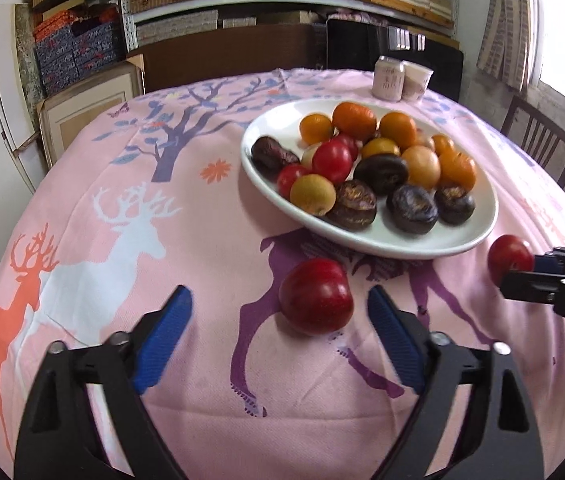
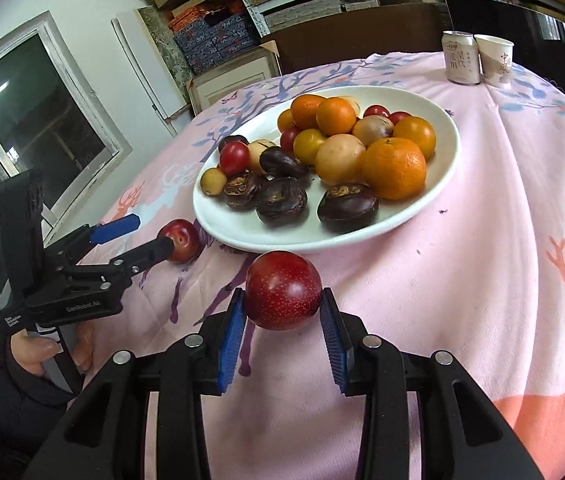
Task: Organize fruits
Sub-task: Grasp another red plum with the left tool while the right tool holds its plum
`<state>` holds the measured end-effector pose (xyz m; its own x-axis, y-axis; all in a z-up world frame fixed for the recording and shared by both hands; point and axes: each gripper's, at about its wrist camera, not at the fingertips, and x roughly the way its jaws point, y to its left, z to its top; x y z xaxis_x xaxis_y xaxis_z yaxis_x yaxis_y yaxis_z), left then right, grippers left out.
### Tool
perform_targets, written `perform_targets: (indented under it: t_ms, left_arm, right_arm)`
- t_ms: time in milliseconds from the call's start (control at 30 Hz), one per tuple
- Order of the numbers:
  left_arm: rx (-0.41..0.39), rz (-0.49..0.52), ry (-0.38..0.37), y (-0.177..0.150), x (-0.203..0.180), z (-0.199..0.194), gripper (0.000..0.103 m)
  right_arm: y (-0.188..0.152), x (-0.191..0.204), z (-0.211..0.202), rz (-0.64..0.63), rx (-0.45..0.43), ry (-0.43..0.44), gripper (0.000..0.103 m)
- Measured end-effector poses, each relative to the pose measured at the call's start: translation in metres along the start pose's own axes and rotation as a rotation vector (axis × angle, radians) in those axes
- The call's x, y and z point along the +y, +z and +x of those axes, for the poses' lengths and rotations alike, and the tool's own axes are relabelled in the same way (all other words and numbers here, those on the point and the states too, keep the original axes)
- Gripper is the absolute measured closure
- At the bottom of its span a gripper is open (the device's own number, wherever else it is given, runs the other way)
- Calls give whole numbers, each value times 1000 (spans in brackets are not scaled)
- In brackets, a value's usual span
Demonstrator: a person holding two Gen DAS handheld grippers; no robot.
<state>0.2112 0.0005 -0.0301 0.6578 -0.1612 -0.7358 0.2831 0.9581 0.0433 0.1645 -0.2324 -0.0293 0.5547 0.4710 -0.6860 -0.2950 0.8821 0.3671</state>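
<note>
A white plate (image 1: 462, 240) holds oranges, small red and yellow fruits and dark chestnut-like fruits; it also shows in the right wrist view (image 2: 448, 148). A red plum (image 1: 316, 296) lies on the pink cloth between the open fingers of my left gripper (image 1: 280, 312), nearer the right finger; in the right wrist view this plum (image 2: 180, 240) sits at the left gripper's (image 2: 150, 234) tips. My right gripper (image 2: 282, 312) is shut on a second red plum (image 2: 282, 290) just in front of the plate; the left wrist view shows that plum (image 1: 508, 258) and the right gripper (image 1: 522, 268).
A drink can (image 1: 387, 78) and a paper cup (image 1: 416, 80) stand at the table's far edge behind the plate. Shelves of boxes fill the back wall. A wooden chair (image 1: 538, 140) stands to the right. The pink deer-print cloth (image 1: 162, 240) covers the table.
</note>
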Motion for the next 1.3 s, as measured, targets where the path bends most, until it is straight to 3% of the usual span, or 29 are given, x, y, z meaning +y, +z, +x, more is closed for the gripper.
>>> perform_targets:
  t_ms: [300,700,800,1067,1300]
  left_arm:
    - [45,41,-70,0,-16,10,58]
    - [72,-14,-92,9,-14,23,59]
    - [65,-15,-88,10,-15,22,65]
    - [39,-4,-99,7,-19,15,65]
    - [25,2,-103,7,-21,11,65]
  right_arm:
    - [-1,1,-2,-19,-3,4,64]
    - [-1,2,4,-14,36,4,63]
    - [-2,2,6,-12,45,-6,63]
    - [-3,0,13,4,80,-12,63]
    - [-2,0,14,3,83,7,57]
